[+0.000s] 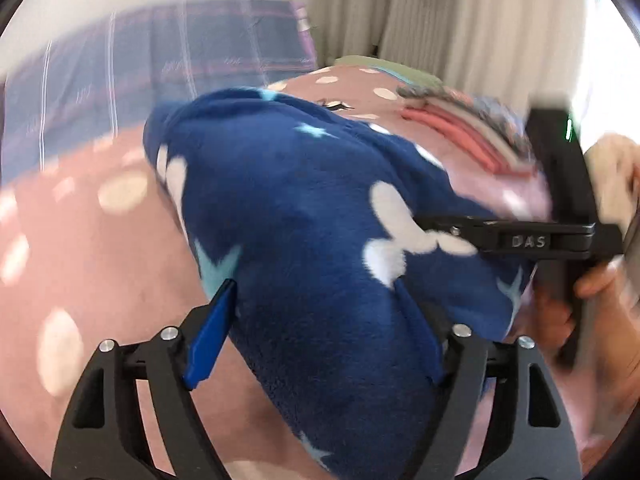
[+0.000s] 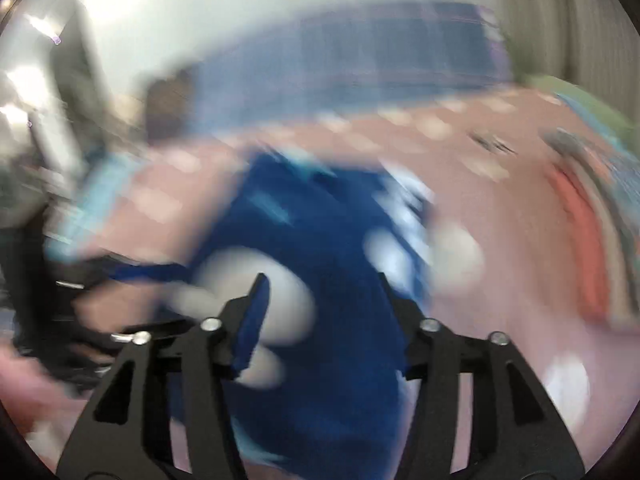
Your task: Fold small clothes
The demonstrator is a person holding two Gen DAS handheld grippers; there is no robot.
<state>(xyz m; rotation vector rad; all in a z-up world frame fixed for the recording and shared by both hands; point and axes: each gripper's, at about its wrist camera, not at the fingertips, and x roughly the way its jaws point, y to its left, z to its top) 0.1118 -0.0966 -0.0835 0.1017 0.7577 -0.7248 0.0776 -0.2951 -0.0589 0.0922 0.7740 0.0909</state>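
left wrist view: the left claw (image 1: 316, 300) stands apart, its jaws straddling the blue star fleece garment (image 1: 304, 216), which lies on the pink spotted bed cover (image 1: 80, 216) with its long axis running from 6 toward 11 o'clock. the right claw (image 1: 436, 236) at 3 o'clock looks pressed together on the garment's edge

right wrist view: heavily blurred; the right claw (image 2: 320, 280) reads as apart here, so i cannot tell its state. garment (image 2: 328, 248) dead ahead at 12, folded stack (image 2: 580, 240) at 3 o'clock

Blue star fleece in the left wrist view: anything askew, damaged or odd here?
Nothing looks damaged. The blue star fleece garment lies bunched in a rumpled heap on the pink dotted blanket, not yet flat or folded. The folded clothes stack behind sits tidy. The right wrist view is too blurred to add detail.
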